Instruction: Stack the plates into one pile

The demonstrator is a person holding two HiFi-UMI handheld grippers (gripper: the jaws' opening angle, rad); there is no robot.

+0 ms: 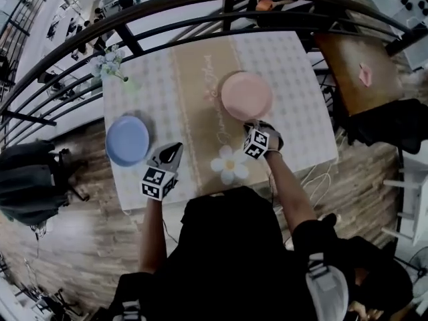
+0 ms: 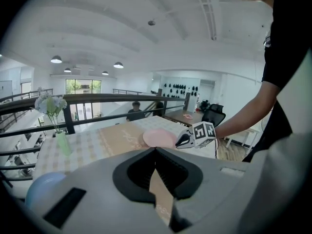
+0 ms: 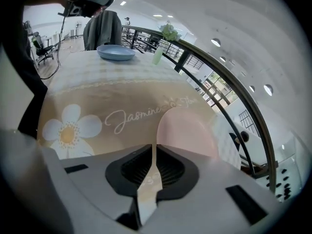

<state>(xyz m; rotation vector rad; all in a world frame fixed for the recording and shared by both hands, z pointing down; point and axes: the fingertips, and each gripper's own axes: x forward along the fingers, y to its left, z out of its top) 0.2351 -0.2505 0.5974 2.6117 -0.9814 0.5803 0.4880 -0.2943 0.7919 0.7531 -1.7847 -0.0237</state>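
A pink plate (image 1: 246, 95) lies on the beige runner, right of the table's middle. A blue plate (image 1: 127, 140) lies at the table's left edge. My right gripper (image 1: 254, 126) hovers at the pink plate's near rim, and in the right gripper view its jaws (image 3: 153, 146) stand a narrow slit apart, with only the runner showing through and the pink plate (image 3: 187, 130) just beyond the tips. My left gripper (image 1: 172, 150) is held just right of the blue plate, above the cloth. In the left gripper view its tips (image 2: 156, 149) meet with nothing held.
A green vase of flowers (image 1: 110, 64) stands at the table's far left corner. A dark curved railing (image 1: 200, 5) runs behind the table (image 1: 301, 65). A brown table (image 1: 354, 65) is at the far right, and a dark draped chair (image 1: 30, 179) stands left of the table.
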